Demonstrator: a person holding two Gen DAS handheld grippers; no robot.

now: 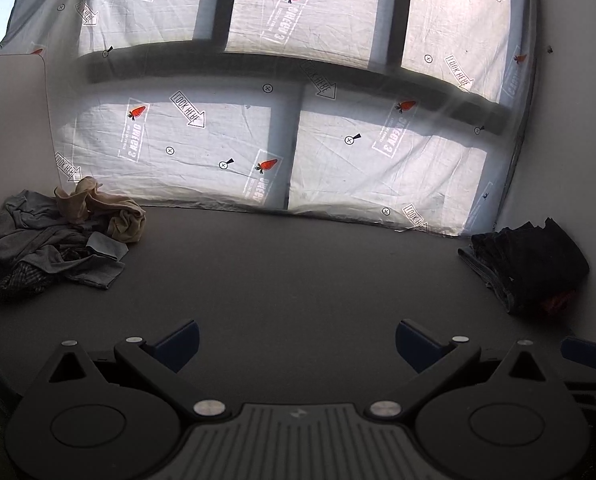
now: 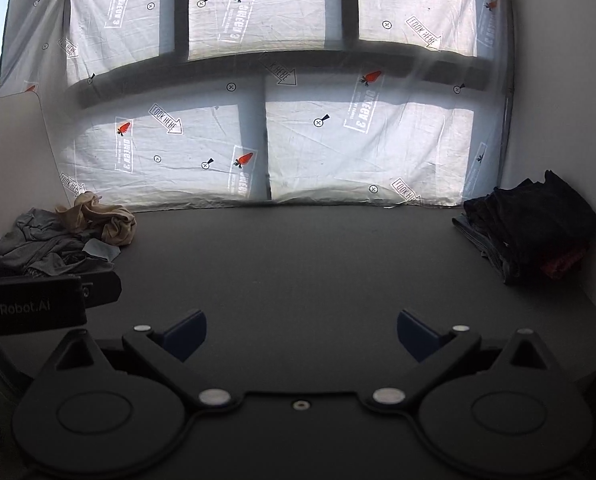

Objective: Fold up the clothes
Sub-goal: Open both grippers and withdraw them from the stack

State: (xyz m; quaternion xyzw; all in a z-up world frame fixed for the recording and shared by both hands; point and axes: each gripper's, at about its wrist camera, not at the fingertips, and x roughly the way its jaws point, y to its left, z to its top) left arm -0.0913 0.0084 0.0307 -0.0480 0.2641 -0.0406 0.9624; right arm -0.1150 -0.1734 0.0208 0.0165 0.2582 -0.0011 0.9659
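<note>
Hovering above the dark desk [image 1: 298, 272], the left tool [image 1: 297, 344] and right tool [image 2: 301, 334] are both held wide apart, gripping nothing. A crumpled clothes heap [image 1: 58, 236] is seen far ahead to their left; a folded dark stack [image 2: 533, 228] is seen ahead right.
</note>
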